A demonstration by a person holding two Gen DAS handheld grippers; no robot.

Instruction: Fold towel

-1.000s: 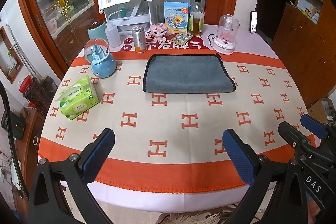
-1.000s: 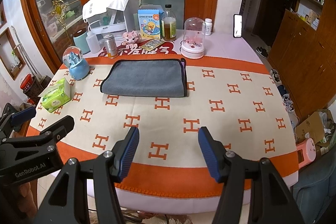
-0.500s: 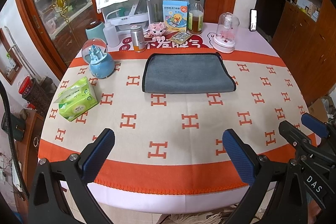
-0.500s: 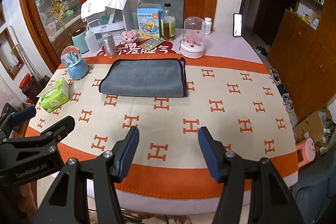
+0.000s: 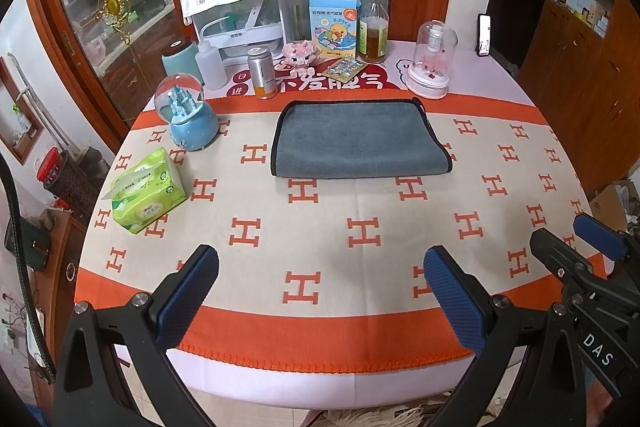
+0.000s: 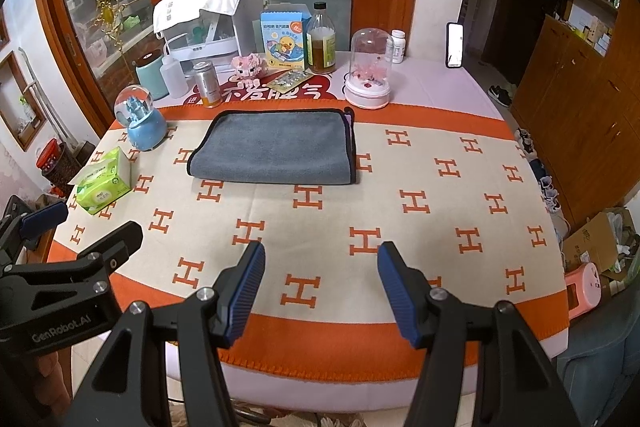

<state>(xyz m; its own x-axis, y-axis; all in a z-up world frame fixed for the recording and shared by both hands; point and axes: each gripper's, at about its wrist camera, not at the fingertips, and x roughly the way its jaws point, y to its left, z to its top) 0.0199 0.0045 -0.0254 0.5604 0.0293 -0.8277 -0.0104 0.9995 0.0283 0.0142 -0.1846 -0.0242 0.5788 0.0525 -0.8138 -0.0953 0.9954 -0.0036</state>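
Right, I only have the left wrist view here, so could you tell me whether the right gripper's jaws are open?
Observer: Yes, the right gripper is open, hovering well short of the towel.
Operator: Is anything hidden behind the glass dome?
Observer: A white pill bottle stands just behind it.
Operator: And the towel's right edge?
Observer: A purplish layer peeks out at its far corner.

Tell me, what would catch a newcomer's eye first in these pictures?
Probably the orange-and-cream tablecloth with H shapes covering the round table, and the grey towel with dark edging lying flat at its far middle. In front, the open left gripper and open right gripper show blue ribbed pads, holding nothing.
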